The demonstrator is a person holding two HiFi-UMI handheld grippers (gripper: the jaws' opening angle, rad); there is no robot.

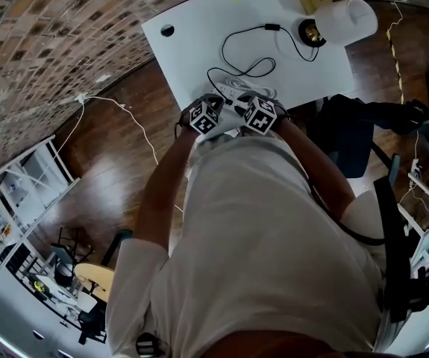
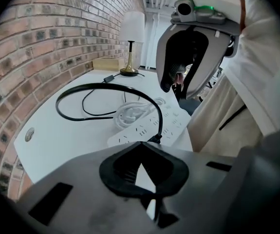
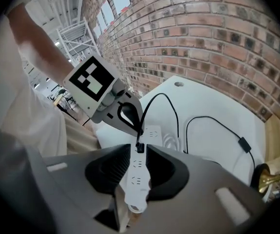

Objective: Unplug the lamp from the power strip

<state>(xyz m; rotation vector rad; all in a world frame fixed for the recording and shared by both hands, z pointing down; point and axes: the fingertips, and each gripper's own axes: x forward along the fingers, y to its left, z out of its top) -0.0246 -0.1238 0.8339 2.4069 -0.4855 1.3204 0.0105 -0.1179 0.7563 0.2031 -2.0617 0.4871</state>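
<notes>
Plug (image 2: 155,139) of lamp (image 2: 131,30): seated in power strip (image 3: 135,182) on counter (image 1: 199,28); right claw (image 3: 138,146) clamps power strip; left claw (image 2: 140,143) closed, empty, beside plug. Risk: power strip may lift with plug if clamp slips.

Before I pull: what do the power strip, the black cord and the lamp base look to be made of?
Power strip: white moulded plastic, smooth with a slight sheen.
Cord: black rubbery or vinyl sheath, matte; it bends in loose loops.
Lamp base: probably brass or brass-plated metal, since it is gold and shiny with bright highlights.
</notes>
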